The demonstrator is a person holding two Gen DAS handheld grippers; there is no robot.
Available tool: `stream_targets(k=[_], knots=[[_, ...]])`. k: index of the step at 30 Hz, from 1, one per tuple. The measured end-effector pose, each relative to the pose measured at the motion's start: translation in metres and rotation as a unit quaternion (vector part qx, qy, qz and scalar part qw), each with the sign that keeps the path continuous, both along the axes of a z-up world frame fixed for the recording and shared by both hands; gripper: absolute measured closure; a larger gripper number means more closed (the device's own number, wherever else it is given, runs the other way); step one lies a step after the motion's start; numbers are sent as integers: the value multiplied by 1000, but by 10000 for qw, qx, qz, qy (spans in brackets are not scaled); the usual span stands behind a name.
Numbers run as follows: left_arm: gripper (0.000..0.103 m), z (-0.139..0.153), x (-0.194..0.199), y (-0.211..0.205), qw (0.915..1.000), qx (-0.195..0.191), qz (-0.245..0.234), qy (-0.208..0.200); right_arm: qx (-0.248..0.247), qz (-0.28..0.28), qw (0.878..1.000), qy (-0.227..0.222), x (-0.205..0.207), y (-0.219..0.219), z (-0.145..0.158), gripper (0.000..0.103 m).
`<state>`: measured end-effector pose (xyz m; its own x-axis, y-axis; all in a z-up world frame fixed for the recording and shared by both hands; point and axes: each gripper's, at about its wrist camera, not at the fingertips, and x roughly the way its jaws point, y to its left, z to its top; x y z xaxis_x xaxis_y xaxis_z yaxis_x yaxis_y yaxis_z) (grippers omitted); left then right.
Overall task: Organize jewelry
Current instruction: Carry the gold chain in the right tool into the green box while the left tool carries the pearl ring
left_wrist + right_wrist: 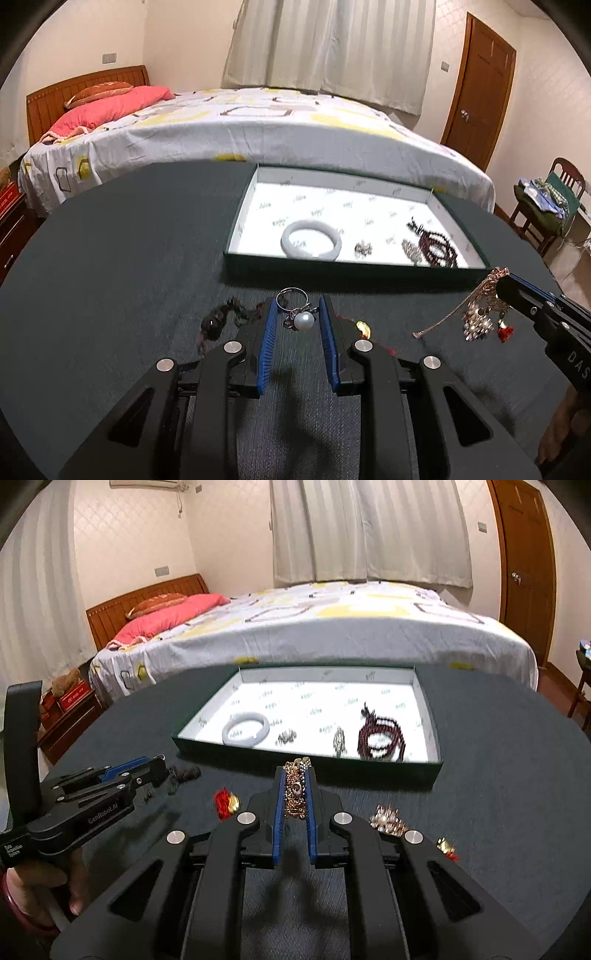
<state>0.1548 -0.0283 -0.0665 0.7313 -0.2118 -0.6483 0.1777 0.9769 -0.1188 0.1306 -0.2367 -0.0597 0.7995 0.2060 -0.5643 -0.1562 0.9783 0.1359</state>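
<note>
Dark green felt covers the table (110, 258), and the tray (306, 762) near its far edge already holds a white bangle (311, 239), a dark red bead bracelet (380, 734) and two small sparkly pieces. The right tongs (296, 788) are clamped on a gold chain ornament (295, 794) just short of the tray's near wall, while the left tongs (297, 314) stand apart around a pearl ring (301, 317) lying on the felt. By my reckoning about half is done: the ring, a dark brown strand (221, 321), red-and-gold charms (226, 800) and a gold cluster (388, 821) wait along the near side.
</note>
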Motion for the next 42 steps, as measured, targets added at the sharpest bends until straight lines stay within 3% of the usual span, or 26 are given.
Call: stream_targets(k=[13,24,32,42], knots=[[79,34,17,0,9989,-311,-85,-342,-65,-73,9983,-576,6,-8,42,93],[79,59,63,-13,9964,-320,-213,-756,-200,-247,9940,-1051,53,-22,69,93],[79,56,106,-26,9955,-214,-266,-881,-186,-349,9942,-1004,104,-27,56,93],[79,8,156,-32,9991,26,-190,-373,-233,-412,9972,-577,150,-22,12,93]])
